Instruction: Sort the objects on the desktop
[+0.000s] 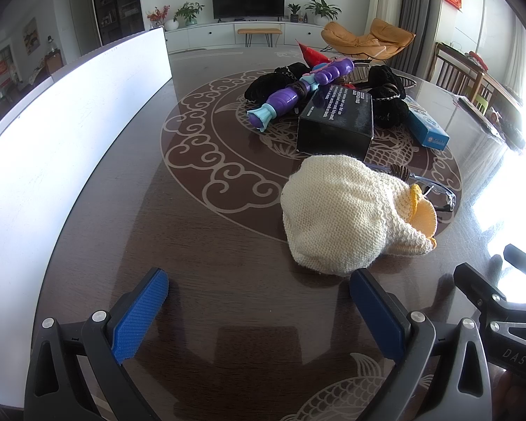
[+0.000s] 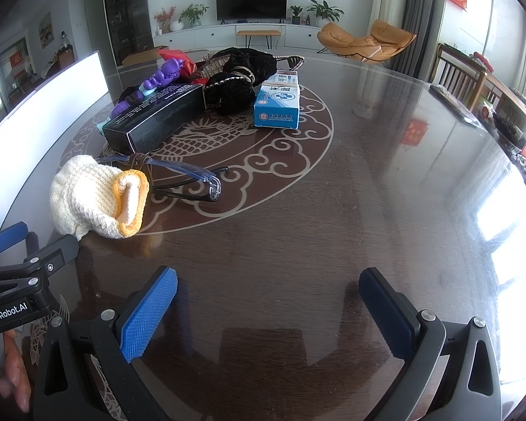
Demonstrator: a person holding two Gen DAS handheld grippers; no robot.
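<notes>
While both tools hung low over the near edge of the dark patterned table (image 1: 200, 252), the white storage bin (image 1: 52, 147) ran along its left side, its long wall stretching from near to far. The heap to be sorted lay toward the far middle: a black box (image 1: 336, 119), a purple toy (image 1: 305, 91), black fabric pieces (image 2: 242, 73) and a blue-and-white carton (image 2: 277, 101). Nearer than all of these sat the cream knitted pouch (image 1: 340, 217), its long axis running left to right with the yellow-rimmed mouth pointing right.

The left gripper (image 1: 259, 298) stood spread wide and held nothing, its right finger just beside the pouch's near edge, so the pouch lay ahead and slightly right of it. The right gripper (image 2: 268, 301) was likewise wide and empty, with the pouch well off to its left. By that reckoning, the left one looked the nearer.

Only the right wrist view showed the clear glasses (image 2: 189, 175) lying in full, touching the pouch's mouth, and the carton's printed face; the left wrist view alone showed the toy's full length.
</notes>
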